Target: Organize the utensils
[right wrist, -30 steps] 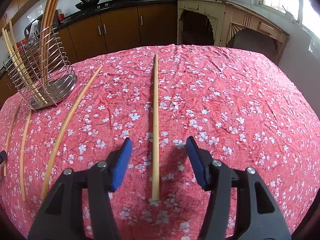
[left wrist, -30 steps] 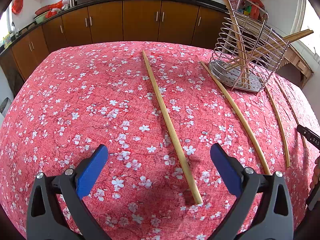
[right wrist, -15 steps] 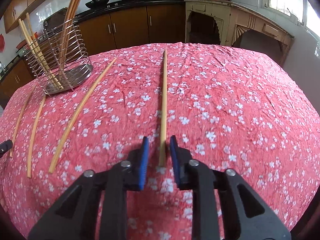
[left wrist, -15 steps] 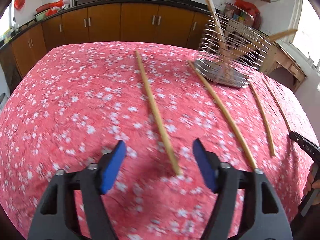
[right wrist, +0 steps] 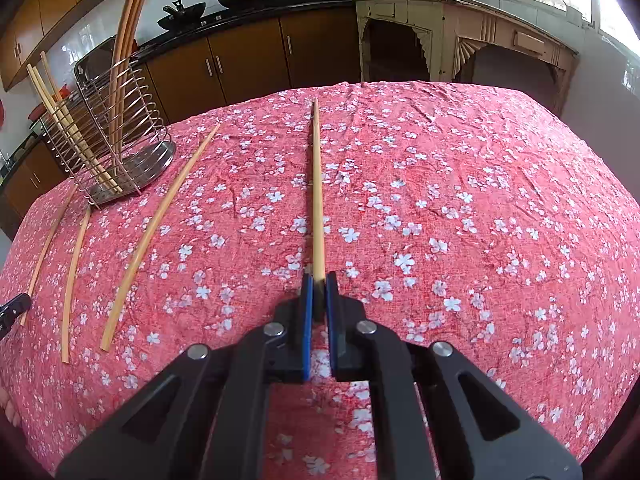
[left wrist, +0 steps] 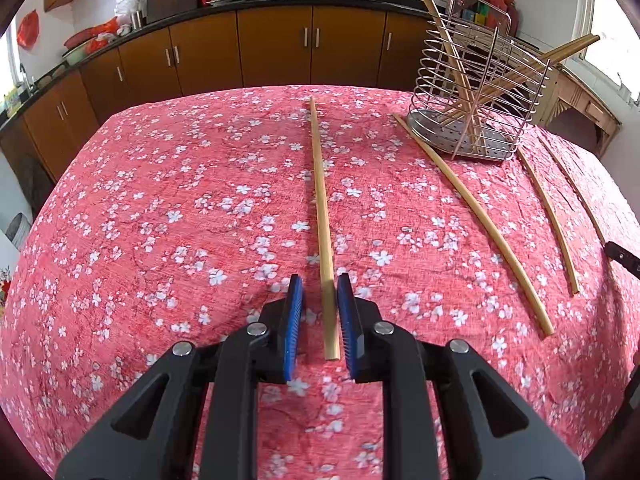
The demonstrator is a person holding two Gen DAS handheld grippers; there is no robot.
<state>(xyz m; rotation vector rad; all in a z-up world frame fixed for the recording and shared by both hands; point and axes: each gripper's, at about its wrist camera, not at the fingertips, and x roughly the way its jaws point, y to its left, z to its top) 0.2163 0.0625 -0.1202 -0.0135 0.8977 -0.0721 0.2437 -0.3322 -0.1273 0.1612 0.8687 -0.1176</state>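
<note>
A long wooden chopstick [left wrist: 320, 200] lies on the red flowered tablecloth [left wrist: 180, 220], running away from me. Its near end sits between the blue pads of my left gripper [left wrist: 319, 282], whose jaws are closing. The right pad is almost on the stick, and a gap still shows at the left pad. In the right wrist view my right gripper [right wrist: 319, 278] is shut on the near end of another chopstick [right wrist: 317, 184], which also lies on the cloth. A wire utensil rack [left wrist: 432, 128] [right wrist: 152, 164] stands at the far side with several chopsticks leaning in it.
Three more chopsticks [left wrist: 472, 208] [right wrist: 156, 220] lie loose on the cloth between the two grippers, near the rack. A black tip of the other gripper shows at the edge of each view. Brown kitchen cabinets [left wrist: 272, 48] and a counter with pans stand behind the table.
Both pairs of jaws have narrowed from wide open. The right ones have closed onto their chopstick's near end. The left ones now closely flank theirs, which sits centred between the pads.
</note>
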